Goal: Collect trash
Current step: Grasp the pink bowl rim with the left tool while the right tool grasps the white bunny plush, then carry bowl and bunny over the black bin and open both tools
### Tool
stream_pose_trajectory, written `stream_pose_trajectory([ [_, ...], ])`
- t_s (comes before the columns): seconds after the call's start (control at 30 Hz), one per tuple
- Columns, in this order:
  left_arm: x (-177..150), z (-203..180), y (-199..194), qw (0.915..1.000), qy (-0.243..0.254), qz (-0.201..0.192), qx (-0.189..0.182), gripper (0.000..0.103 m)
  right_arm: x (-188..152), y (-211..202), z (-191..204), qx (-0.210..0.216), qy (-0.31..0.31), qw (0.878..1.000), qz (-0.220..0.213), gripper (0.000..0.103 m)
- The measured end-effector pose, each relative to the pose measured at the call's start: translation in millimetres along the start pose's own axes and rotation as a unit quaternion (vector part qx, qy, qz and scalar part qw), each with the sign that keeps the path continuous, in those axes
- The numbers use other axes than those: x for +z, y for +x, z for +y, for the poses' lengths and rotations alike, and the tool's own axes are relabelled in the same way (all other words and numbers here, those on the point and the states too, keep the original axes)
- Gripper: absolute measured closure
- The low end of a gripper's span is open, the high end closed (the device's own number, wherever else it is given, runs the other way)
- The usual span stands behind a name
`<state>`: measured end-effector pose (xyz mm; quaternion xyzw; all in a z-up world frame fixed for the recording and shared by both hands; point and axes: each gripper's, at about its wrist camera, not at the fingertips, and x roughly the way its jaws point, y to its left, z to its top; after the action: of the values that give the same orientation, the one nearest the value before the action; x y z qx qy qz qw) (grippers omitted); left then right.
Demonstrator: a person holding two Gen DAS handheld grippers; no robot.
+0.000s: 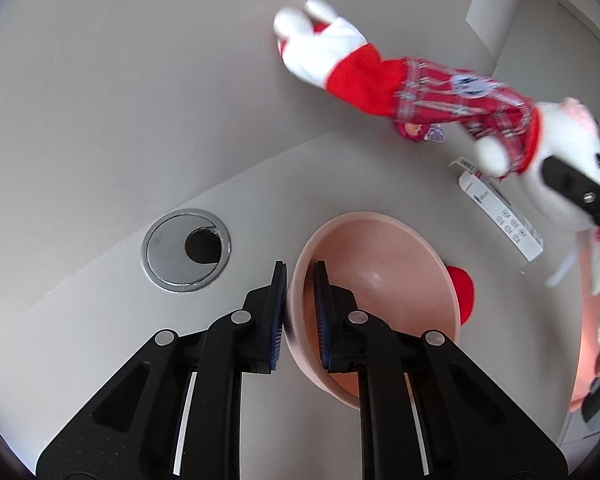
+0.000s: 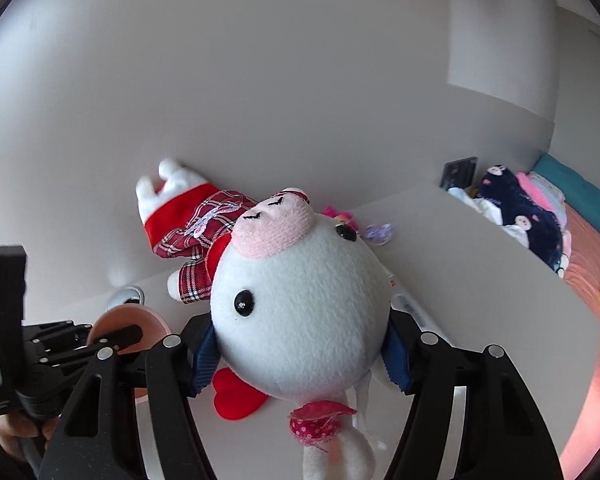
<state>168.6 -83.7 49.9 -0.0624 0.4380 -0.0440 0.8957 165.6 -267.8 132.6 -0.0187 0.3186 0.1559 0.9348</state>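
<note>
My left gripper [image 1: 300,308] is shut on the rim of a pink bowl [image 1: 380,272], one finger inside and one outside; the bowl looks empty. My right gripper [image 2: 300,356] is shut on the white head of a plush rabbit [image 2: 300,300] in a red plaid dress, held up off the white table [image 2: 480,280]. The rabbit also shows in the left wrist view [image 1: 420,84], stretched in the air at the upper right. The left gripper and bowl show in the right wrist view [image 2: 120,332] at lower left.
A red heart-shaped piece [image 1: 462,290] lies beside the bowl. A white flat carton [image 1: 504,216] lies to the right. A metal cable grommet [image 1: 186,250] sits in the table. Small pink and purple bits [image 2: 364,228] lie near the wall. Clothes [image 2: 520,212] are piled on a bed.
</note>
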Motion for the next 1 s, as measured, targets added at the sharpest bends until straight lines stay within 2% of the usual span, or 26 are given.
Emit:
stream_pose_trajectory([
  [0.37, -0.6, -59.9, -40.6, 0.9985, 0.048, -0.024, -0.007, 0.09, -5.5, -84.1, -57.1, -0.019, 0.044, 0.998, -0.049, 0.035],
  [0.63, -17.9, -116.9, -67.9, 0.9954, 0.084, -0.029, -0.035, 0.09, -33.5, -139.7, -110.5, -0.044, 0.081, 0.993, -0.071, 0.035],
  [0.83, -39.8, -185.2, -73.9, 0.9894, 0.127, -0.018, -0.068, 0.09, -64.2, -180.4, -154.5, -0.07, 0.11, 0.988, -0.08, 0.034],
  [1.0, -65.2, -259.2, -79.9, 0.9768, 0.183, -0.009, -0.111, 0.09, -97.1, -218.5, -193.4, -0.095, 0.137, 0.982, -0.087, 0.034],
])
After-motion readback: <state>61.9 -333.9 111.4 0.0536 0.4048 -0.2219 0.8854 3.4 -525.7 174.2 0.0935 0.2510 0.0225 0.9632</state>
